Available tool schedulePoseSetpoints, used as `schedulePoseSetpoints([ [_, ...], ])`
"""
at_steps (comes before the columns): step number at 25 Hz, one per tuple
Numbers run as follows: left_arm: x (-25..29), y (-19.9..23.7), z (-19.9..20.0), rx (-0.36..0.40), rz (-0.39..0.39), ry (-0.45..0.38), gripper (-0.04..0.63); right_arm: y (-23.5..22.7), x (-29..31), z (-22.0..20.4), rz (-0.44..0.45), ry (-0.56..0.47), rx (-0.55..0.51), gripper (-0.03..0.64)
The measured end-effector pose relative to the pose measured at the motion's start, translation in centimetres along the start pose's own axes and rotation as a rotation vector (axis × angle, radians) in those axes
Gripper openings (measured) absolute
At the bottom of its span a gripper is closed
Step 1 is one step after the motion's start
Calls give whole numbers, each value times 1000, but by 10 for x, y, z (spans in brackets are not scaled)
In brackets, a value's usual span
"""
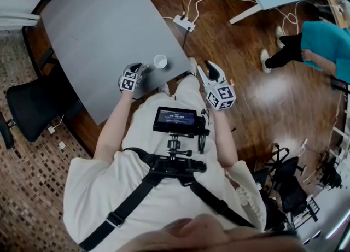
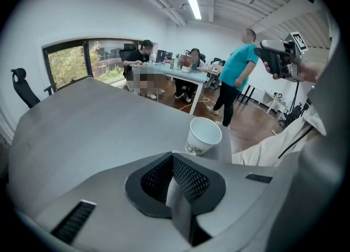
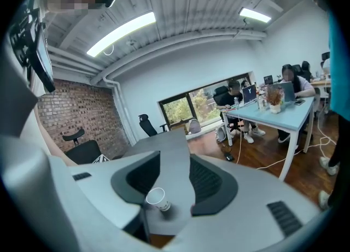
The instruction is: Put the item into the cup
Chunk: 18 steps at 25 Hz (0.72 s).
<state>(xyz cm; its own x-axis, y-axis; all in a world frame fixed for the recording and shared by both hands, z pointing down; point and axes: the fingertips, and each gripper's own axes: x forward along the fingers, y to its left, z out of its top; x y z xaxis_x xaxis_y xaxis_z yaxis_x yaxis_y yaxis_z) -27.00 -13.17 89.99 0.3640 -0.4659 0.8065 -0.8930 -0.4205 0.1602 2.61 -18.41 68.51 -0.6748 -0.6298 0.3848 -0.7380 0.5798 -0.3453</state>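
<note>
- Cup [image 1: 160, 61] upright near table [image 1: 98, 27] edge, just beside left gripper [image 1: 139, 68]: thin paper, likely light, easily tipped or crushed; hold gently by its wall.
- Left gripper's jaws pressed together, item not discernible between them; right gripper [image 3: 169, 177] spread wide, empty.

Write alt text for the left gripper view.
The left gripper, fingers shut with no item visible between them, points across a grey table toward an upright white paper cup near the table's edge. People at office desks fill the background.
</note>
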Motion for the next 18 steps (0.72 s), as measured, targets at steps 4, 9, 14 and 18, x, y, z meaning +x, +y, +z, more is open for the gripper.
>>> schedulePoseSetpoints([
  [4, -19, -3, 22, -4, 6, -58, 0, 6, 1, -1, 13, -1, -8, 184],
  [9, -34, -17, 55, 34, 1, -116, 0, 4, 2, -2, 24, -8, -18, 184],
  [14, -41, -37, 89, 126, -24, -155, 0, 5, 2, -2, 23, -7, -12, 184],
  [18, -35, -52, 103, 170, -58, -157, 0, 3, -1, -4, 13, -10, -7, 184],
])
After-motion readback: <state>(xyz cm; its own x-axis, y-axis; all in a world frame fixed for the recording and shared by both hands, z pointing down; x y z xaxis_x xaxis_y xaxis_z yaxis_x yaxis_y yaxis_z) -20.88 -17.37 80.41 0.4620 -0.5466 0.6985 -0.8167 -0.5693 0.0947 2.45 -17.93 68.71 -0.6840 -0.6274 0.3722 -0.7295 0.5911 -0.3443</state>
